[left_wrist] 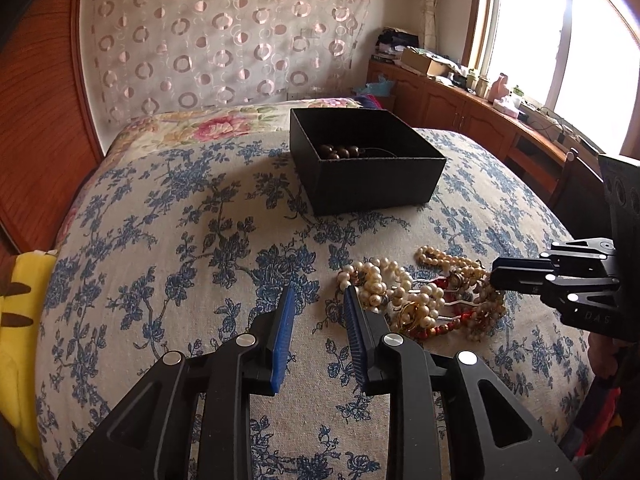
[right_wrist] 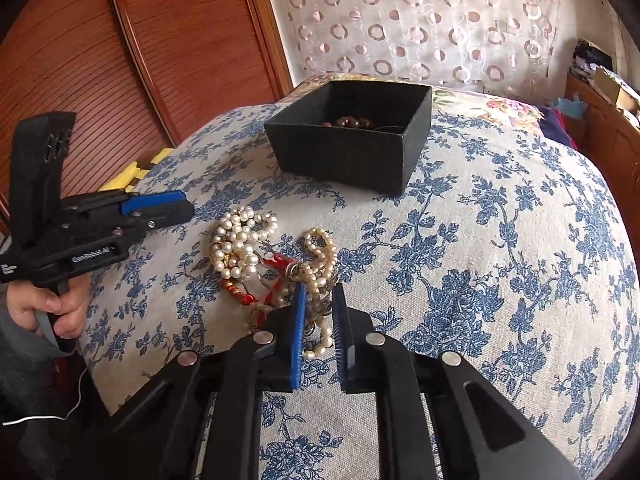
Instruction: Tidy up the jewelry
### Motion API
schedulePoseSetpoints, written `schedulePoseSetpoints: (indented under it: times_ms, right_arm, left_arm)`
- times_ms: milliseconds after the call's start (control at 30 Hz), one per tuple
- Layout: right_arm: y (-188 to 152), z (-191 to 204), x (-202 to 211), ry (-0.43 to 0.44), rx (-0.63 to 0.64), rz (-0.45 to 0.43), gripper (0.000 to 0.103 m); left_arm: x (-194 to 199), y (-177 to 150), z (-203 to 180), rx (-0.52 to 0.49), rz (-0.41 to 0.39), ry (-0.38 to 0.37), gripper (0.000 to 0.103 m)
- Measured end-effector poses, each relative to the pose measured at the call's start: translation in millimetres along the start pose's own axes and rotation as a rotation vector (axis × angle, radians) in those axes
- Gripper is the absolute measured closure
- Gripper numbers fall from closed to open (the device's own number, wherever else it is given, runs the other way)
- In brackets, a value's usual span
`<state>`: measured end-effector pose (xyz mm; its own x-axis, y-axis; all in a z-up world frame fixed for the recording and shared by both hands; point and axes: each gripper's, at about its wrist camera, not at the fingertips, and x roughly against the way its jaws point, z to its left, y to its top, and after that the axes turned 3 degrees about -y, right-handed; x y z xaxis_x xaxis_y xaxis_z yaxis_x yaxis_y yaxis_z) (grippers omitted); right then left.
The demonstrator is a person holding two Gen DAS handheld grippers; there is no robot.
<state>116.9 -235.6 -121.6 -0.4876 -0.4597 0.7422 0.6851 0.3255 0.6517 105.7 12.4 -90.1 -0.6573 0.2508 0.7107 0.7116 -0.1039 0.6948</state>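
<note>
Blue-padded and parted with nothing between its pads, the left gripper hovers over the floral bedspread just left of the jewelry pile. To its right the pile lies tangled: cream pearl strands, a red beaded piece and some gold-toned bits, all knotted together. Further right, the right gripper has its jaws apart with a loop of the pearl strand hanging between the pads, not yet pinched as far as I can judge.

To do this step well, I would close the right gripper on that one strand alone, low on the beads, then lift slowly so the knot loosens rather than dragging the whole heap. The left gripper could pin the rest of the pile down while the strand pulls free, before the carry to the black box beyond.

Counts: two grippers; one box, open-topped, well apart from the pile; one string of dark brown beads already inside it; one pile, holding at least two pearl strands and one red piece — the tangle hides any exact number.
</note>
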Motion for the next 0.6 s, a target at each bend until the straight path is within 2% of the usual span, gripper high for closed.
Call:
schedulePoseSetpoints:
  times_ms: [67,267,600]
  right_arm:
    - [0.9,-3.4,4.8,0.0,-0.015,-0.017,0.098]
    - [8.5,-7.0,29.2,0.01,-0.02,-0.086,0.098]
    - [16.4,-16.5,57.4,-0.065,-0.003,-0.162,0.098]
  left_arm:
    - [-2.9,-0.9,0.2,0.004,0.008,-0.003,0.079]
    - [-7.2,-1.9,-1.4,0.008,0.016,-0.014,0.078]
    - [-12.1,3.8,-2.1,0.007,0.019,-0.029,0.078]
